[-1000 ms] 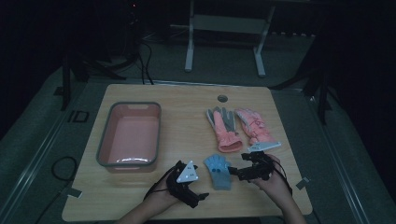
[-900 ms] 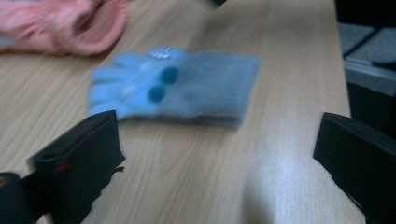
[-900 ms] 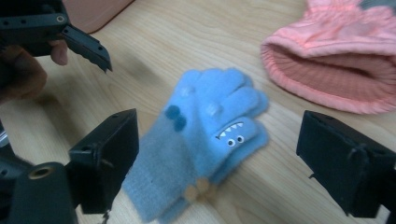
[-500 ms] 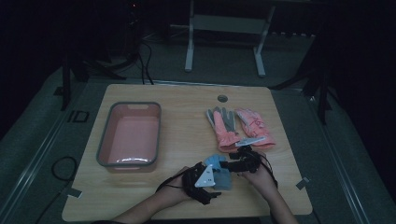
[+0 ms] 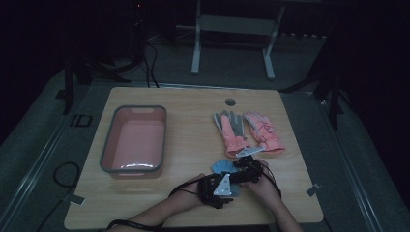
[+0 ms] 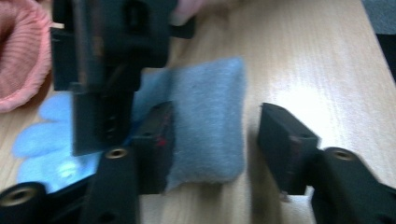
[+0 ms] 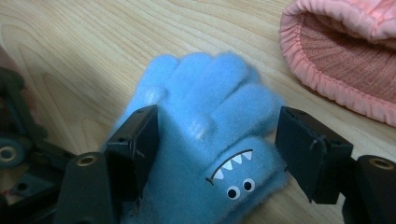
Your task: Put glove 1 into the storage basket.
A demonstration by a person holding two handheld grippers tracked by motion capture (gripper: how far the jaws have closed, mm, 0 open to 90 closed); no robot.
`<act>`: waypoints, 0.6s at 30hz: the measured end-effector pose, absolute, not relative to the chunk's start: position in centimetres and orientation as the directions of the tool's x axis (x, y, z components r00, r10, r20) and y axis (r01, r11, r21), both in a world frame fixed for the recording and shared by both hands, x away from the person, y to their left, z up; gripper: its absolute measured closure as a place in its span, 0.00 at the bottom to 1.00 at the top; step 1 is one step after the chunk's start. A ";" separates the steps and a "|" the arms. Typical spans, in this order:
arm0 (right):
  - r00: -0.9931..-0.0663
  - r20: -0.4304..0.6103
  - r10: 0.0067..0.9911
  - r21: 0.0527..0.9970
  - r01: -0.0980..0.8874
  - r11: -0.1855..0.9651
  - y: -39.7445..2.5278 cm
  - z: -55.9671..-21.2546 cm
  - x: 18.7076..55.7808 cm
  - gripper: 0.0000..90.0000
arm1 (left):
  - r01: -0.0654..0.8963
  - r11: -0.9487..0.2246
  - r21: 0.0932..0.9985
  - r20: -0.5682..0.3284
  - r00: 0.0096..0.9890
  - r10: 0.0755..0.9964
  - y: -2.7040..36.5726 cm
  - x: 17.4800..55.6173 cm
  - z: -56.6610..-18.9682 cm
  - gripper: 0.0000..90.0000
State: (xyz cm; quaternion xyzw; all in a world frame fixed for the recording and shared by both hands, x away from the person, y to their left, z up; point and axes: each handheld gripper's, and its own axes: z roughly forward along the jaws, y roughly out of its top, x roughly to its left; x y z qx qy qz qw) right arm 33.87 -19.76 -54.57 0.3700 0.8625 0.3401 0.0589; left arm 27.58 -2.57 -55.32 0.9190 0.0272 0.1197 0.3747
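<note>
A wooden table carries a pink tub, pink gloves and a blue glove.

**Layout on the table**

Toward the left of the table: a tub. Right of centre, side by side and touching: two gloves, cuffs toward the person. Behind them, near the far edge: a round hole. In front of the two gloves, near the front edge: a small glove lying flat, just beside one cuff. Over it, the left gripper astride its cuff end and the right gripper astride its finger end, close together.
</note>
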 end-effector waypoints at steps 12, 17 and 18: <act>-0.758 0.222 0.613 0.604 0.601 0.524 -19.5 -54.5 33.9 0.84 | 0.001 -0.731 0.683 0.160 0.976 0.151 -2.6 28.5 -54.5 0.84; -0.745 0.247 0.620 0.607 0.617 0.500 -19.5 -54.1 34.0 0.88 | 0.024 -0.742 0.670 0.132 0.980 0.151 -2.2 28.9 -53.6 0.86; -0.737 0.279 0.616 0.616 0.629 0.474 -19.5 -53.6 34.0 0.88 | 0.027 -0.740 0.672 0.129 0.980 0.152 -2.0 29.0 -53.3 0.86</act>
